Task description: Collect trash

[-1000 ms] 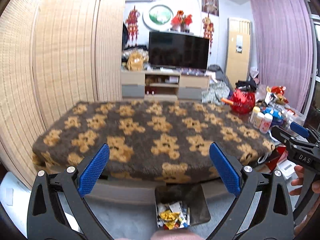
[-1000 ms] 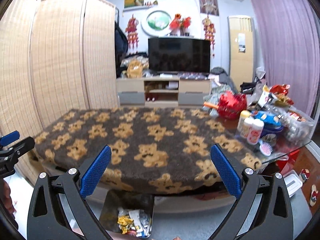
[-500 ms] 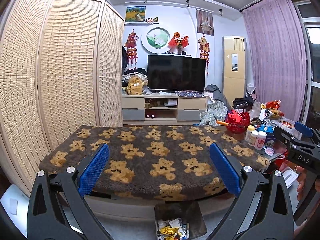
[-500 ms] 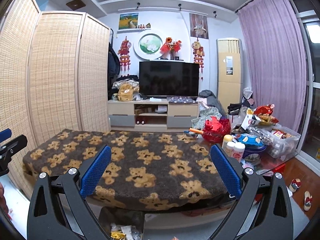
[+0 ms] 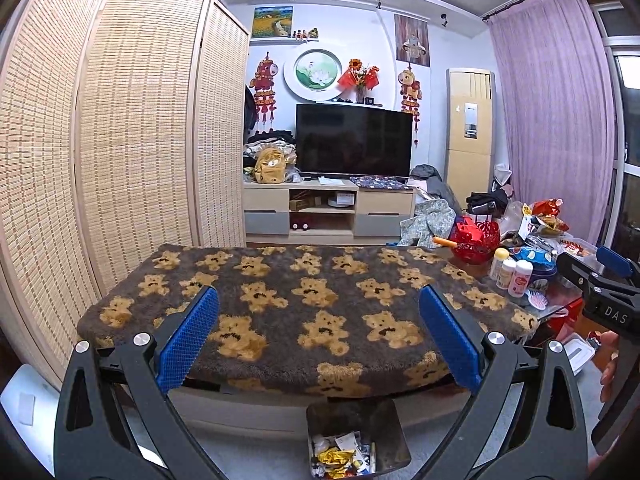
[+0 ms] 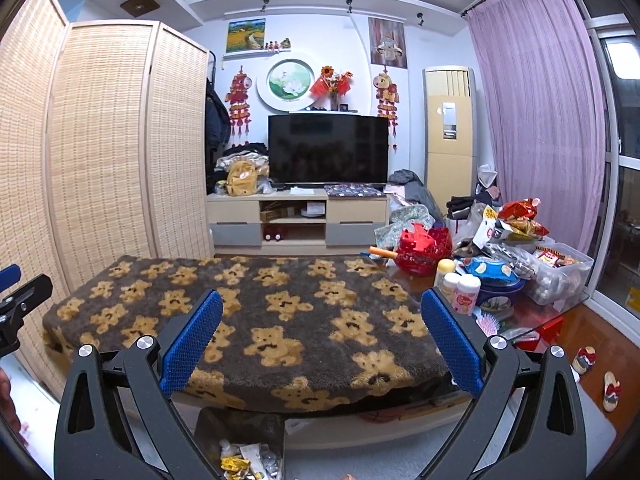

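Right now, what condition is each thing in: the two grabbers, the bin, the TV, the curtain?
left gripper: jaws wide open, holding nothing
right gripper: jaws wide open, holding nothing
trash bin: on the floor, wrappers inside, not full
TV: screen dark
curtain: drawn shut
bear blanket: spread flat

"DAS" on right hand-held gripper (image 5: 612, 280) (white letters)
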Demonstrator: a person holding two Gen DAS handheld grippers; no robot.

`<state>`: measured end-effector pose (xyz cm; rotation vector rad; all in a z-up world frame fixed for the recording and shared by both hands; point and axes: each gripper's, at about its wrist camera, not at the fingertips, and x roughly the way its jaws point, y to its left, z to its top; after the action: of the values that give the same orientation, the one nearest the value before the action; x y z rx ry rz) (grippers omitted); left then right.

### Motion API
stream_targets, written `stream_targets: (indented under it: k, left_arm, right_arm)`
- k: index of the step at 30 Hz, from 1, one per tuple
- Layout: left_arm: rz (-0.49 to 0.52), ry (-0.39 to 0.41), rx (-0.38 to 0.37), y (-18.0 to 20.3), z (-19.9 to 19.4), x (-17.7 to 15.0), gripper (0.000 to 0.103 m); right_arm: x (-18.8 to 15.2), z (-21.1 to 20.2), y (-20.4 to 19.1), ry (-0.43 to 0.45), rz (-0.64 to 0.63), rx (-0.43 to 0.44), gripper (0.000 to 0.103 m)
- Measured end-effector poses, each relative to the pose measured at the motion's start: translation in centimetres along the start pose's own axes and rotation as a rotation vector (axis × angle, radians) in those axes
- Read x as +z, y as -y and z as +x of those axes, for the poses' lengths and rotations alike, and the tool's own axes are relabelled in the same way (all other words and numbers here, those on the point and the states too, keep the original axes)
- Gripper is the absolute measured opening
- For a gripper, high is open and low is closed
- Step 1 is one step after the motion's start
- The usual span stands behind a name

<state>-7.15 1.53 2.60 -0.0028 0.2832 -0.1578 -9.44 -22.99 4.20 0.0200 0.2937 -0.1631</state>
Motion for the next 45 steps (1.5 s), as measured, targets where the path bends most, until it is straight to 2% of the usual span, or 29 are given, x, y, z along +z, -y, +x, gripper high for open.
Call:
stream_targets:
  k: [45]
  left_arm:
    - [0.005,-0.032,-0.002,0.7,1.1,-0.9,0.095]
  right_arm:
    - [-0.9,1.3,0.7,-0.044,0.029,-0.005,0.100]
